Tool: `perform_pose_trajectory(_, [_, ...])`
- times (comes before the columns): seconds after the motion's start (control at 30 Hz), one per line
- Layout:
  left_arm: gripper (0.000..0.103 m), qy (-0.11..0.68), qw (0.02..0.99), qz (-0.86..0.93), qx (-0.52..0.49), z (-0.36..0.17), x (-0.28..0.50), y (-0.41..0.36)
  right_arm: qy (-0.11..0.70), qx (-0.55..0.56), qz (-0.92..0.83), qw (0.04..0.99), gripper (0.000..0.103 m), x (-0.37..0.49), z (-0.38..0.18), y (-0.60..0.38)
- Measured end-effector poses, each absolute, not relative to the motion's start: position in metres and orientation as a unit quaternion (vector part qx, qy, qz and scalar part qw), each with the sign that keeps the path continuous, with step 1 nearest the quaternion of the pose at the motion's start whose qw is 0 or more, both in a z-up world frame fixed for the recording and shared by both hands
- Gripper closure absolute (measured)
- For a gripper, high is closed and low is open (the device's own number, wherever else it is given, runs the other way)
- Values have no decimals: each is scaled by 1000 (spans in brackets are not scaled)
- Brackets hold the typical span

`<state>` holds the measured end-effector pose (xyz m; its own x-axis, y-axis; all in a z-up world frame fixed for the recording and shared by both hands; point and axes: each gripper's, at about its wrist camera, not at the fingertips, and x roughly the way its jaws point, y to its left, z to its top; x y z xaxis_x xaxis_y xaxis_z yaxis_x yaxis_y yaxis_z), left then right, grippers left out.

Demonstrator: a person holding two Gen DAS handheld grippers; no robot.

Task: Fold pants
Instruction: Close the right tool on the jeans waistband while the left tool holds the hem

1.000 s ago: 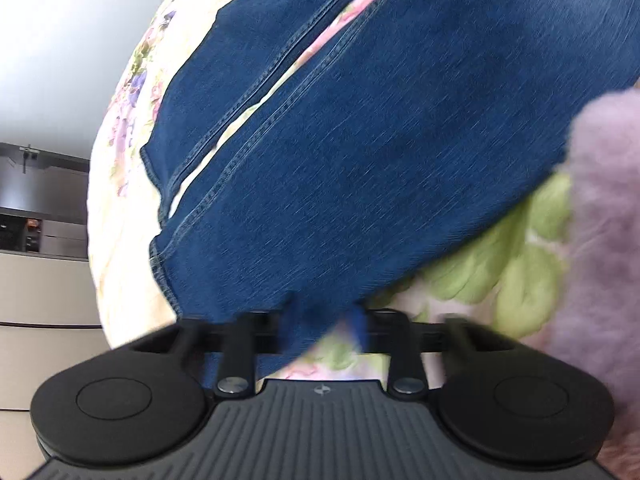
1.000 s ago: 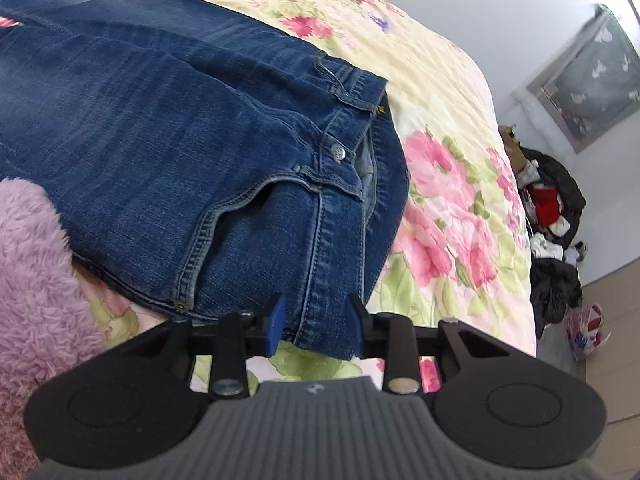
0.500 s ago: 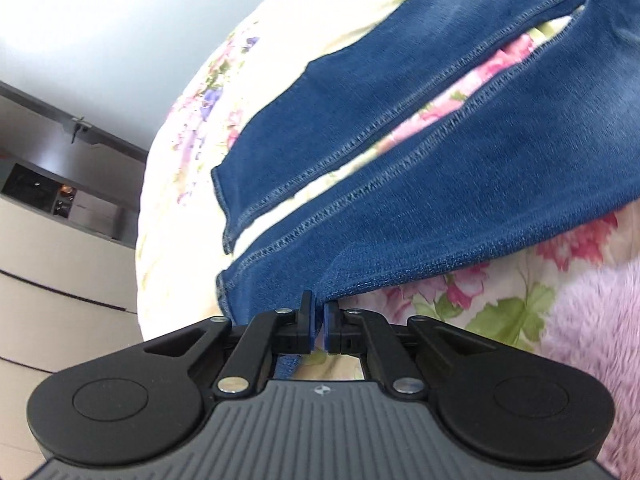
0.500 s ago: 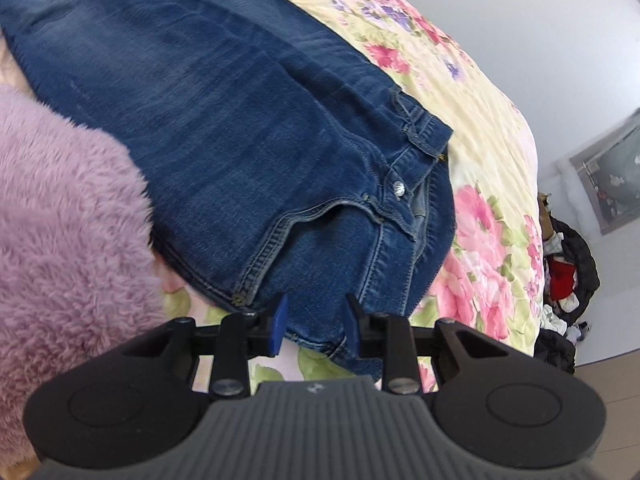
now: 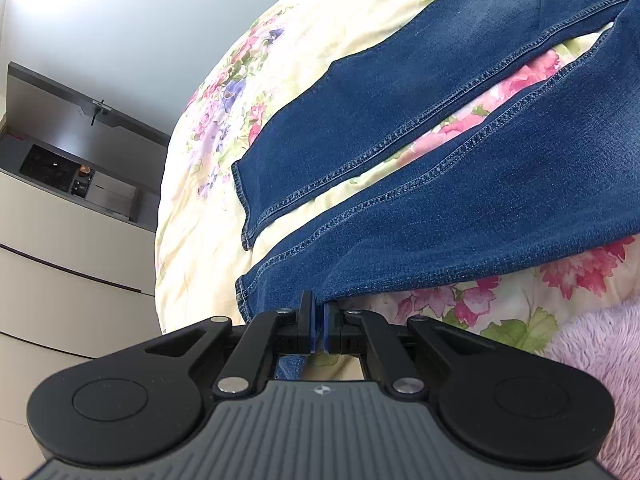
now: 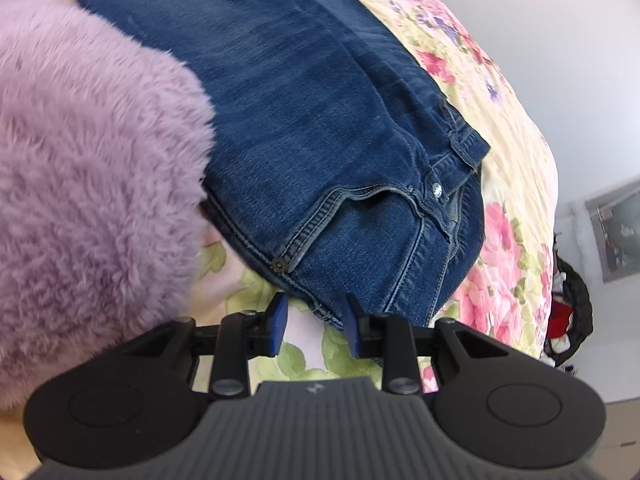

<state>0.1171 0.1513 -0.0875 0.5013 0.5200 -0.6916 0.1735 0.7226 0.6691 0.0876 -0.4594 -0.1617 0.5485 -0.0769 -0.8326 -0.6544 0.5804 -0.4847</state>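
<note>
Blue jeans (image 5: 460,184) lie flat on a floral bedspread (image 5: 248,92), legs apart. My left gripper (image 5: 318,328) is shut on the near leg's side edge close to the hem (image 5: 250,292), with denim pinched between the blue pads. In the right wrist view the jeans' waist end (image 6: 360,184) shows, with button (image 6: 436,190) and front pocket. My right gripper (image 6: 314,326) is open, its jaws at the near edge of the waistband, the right pad beside the denim corner and nothing between them.
A fluffy lilac sleeve (image 6: 88,184) fills the left of the right wrist view and shows at the lower right of the left wrist view (image 5: 600,364). Pale drawers (image 5: 60,240) stand beyond the bed's left edge. Dark clothes (image 6: 568,320) lie on the floor to the right.
My left gripper has closed on the leg edge near the hem. My right gripper stays open and has pulled back a little from the waistband corner.
</note>
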Motion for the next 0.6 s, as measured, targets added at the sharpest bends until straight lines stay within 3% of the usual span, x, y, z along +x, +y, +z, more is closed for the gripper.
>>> perform_pose_trajectory(0.6, [100,493,791,125,340,-89,119,152,388,-520,234,724,78,78,-174,-449])
